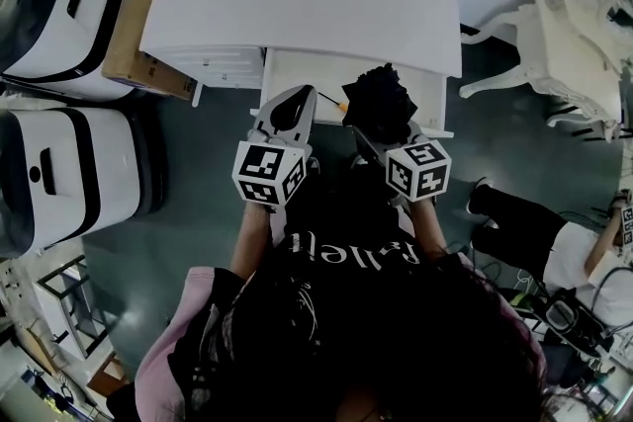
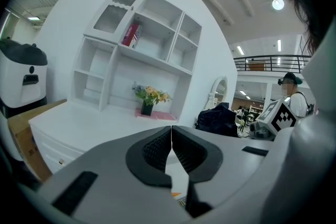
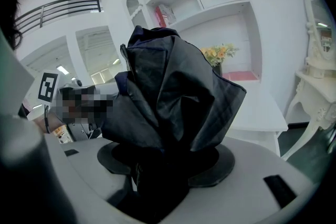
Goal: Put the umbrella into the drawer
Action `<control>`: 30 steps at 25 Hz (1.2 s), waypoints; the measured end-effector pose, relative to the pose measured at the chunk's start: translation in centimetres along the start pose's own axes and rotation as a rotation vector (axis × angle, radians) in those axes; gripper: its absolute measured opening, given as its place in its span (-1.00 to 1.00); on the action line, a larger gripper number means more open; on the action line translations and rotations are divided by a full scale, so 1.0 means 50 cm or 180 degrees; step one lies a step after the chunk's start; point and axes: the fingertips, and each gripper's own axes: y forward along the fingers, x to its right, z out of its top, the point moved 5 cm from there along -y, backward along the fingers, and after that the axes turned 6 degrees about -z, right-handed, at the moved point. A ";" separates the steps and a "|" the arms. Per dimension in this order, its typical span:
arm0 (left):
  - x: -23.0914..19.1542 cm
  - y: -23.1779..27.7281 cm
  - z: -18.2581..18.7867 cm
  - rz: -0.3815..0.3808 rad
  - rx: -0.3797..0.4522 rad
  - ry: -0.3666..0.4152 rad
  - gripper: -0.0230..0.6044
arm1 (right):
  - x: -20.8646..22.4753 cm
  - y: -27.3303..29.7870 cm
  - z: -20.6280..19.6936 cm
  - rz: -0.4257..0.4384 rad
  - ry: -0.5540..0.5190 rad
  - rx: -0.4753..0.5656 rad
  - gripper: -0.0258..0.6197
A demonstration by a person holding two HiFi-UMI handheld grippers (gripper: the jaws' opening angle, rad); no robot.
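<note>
Umbrella (image 1: 379, 99) position governs the coming move: the folded black bundle is clamped in your right tool (image 1: 384, 131) and hangs directly over the open drawer (image 1: 292, 79), which projects toward you from under the white surface (image 1: 297, 5). The bundle's long axis runs out along the tool, away from you, so the drawer lies straight below it. The right tool is the nearer one and probably needs only to descend. Your left tool (image 1: 288, 106) has its jaws pressed together on nothing and hovers over the drawer's left part, just beside the right tool. The fabric buries the right tool's jaw tips, the umbrella handle is not visible, and a small orange item (image 1: 341, 104) in the drawer cannot be identified.
</note>
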 end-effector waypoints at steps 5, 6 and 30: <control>-0.008 0.031 0.001 0.0231 0.0052 -0.0082 -0.87 | 0.047 0.028 0.016 0.0153 -0.0138 -0.0163 -0.05; -0.009 0.039 0.002 0.0290 0.0069 -0.0105 -0.88 | 0.058 0.035 0.020 0.0197 -0.0183 -0.0201 -0.05; -0.005 0.075 -0.031 0.1277 0.0094 -0.0343 -0.88 | 0.222 0.311 -0.064 0.0920 -0.1748 -0.1441 -0.05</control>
